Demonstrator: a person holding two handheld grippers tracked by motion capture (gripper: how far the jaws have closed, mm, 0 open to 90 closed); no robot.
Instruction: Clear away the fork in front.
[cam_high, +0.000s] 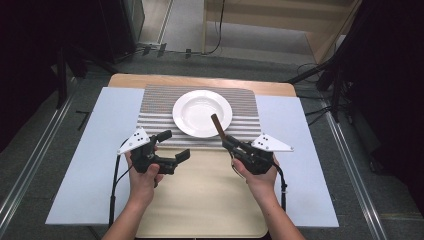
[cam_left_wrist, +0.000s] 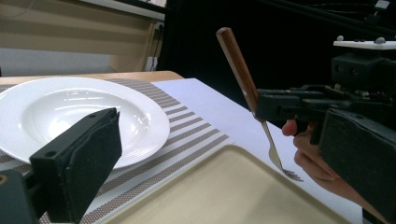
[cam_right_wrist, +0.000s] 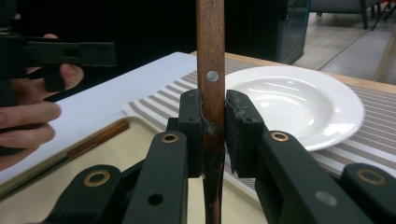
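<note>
Fork (cam_left_wrist: 261, 116) with a brown wooden handle stands nearly upright, clamped in the right gripper (cam_right_wrist: 214, 128) where wood meets metal; the handle rises above the jaws, and the prongs point down below them, close over the beige tray (cam_high: 210, 200); beyond this gripper, just ahead of it, a white plate (cam_high: 190, 107) sits on a striped mat (cam_high: 155, 107); the left gripper (cam_high: 175, 145), off to the side and well apart from the fork, hovers with its jaws spread wide, holding nothing; a second wooden-handled piece of cutlery (cam_right_wrist: 95, 139) lies on the tray's edge below that gripper.
</note>
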